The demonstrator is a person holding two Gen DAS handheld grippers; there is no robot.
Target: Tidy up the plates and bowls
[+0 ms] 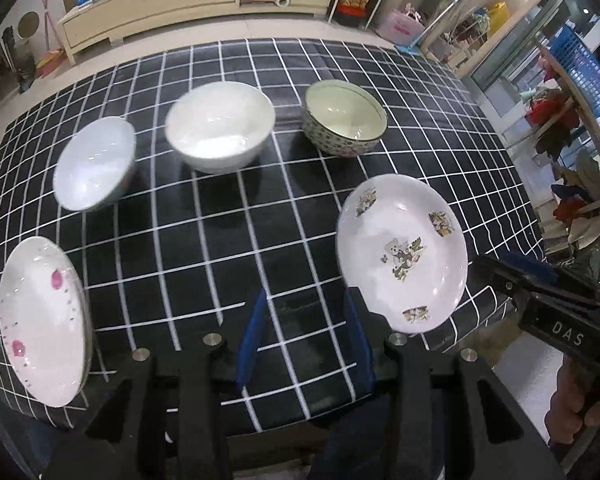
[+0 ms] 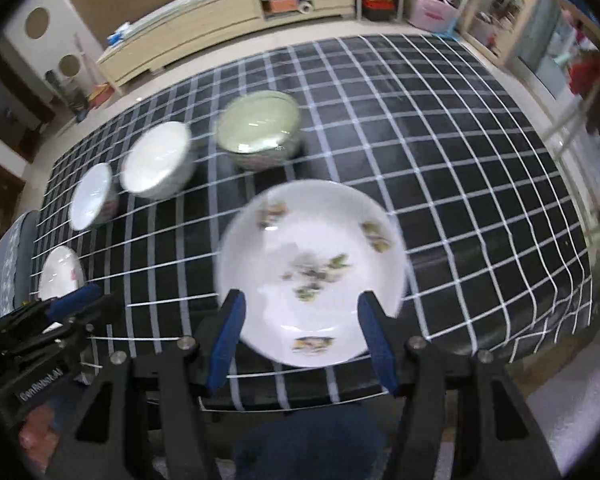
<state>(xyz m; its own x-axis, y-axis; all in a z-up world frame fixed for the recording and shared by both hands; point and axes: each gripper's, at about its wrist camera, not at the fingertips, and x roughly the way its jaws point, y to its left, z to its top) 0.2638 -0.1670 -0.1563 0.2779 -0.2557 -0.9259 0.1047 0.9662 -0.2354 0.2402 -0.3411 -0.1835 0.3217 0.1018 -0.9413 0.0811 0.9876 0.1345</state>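
Note:
On the black checked tablecloth (image 1: 204, 264) stand a bluish-white bowl (image 1: 94, 164), a white bowl (image 1: 220, 126) and a patterned green-lined bowl (image 1: 344, 118) in a back row. A pink-flowered plate (image 1: 44, 328) lies at the front left, a floral white plate (image 1: 402, 252) at the front right. My left gripper (image 1: 304, 340) is open and empty above the cloth near the front edge. My right gripper (image 2: 302, 344) is open, its blue pads on either side of the floral plate's (image 2: 312, 268) near rim, not touching it. It also shows in the left wrist view (image 1: 532, 276).
A long cream cabinet (image 1: 180, 4) stands against the far wall. Shelves and racks with bags and clutter (image 1: 560, 92) line the right side. The table's near edge (image 2: 300, 400) is just below the grippers. A padded chair (image 2: 10, 264) stands at the table's left end.

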